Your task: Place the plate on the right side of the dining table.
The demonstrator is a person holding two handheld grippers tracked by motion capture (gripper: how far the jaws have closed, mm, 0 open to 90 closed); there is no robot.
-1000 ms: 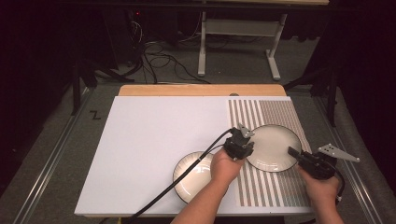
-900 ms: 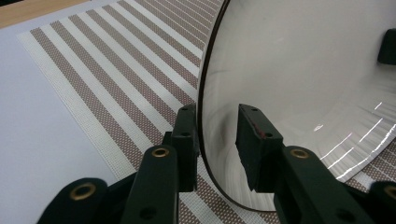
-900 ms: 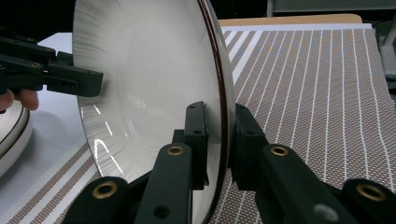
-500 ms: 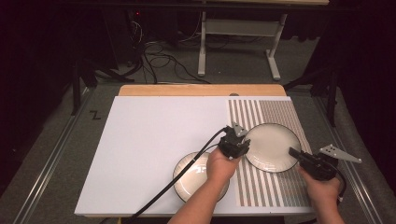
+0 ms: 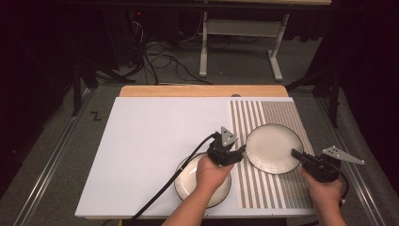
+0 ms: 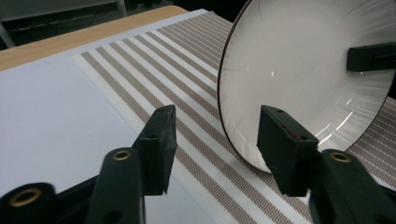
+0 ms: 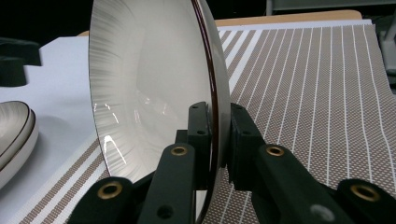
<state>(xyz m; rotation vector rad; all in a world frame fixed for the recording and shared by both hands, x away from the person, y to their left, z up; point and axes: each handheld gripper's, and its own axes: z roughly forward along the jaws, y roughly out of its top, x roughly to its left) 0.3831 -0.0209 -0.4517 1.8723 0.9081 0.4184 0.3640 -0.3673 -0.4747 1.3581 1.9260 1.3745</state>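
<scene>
A white plate with a dark rim [image 5: 274,147] lies over the striped mat [image 5: 263,188] at the right. My right gripper [image 5: 296,154] is shut on its right rim; in the right gripper view the rim [image 7: 215,70] runs between the pressed pads of the right gripper [image 7: 218,112]. My left gripper [image 5: 239,151] stands just left of the plate. Its jaws have just been opening, and in the left gripper view the left gripper [image 6: 217,126] has nothing between its fingers, with the plate [image 6: 299,70] just beyond its right finger. Whether the plate touches the mat I cannot tell.
A second dark-rimmed plate [image 5: 188,181] sits on the white board [image 5: 150,141] under the left hand; in the right gripper view it looks like a stack of two [image 7: 14,135]. The left gripper's cable [image 5: 160,193] trails to the front edge. A wooden strip [image 5: 202,91] borders the far side.
The left gripper has drawn back to the left from the plate's left rim and its jaws have opened. The right gripper and the plate have stayed put.
</scene>
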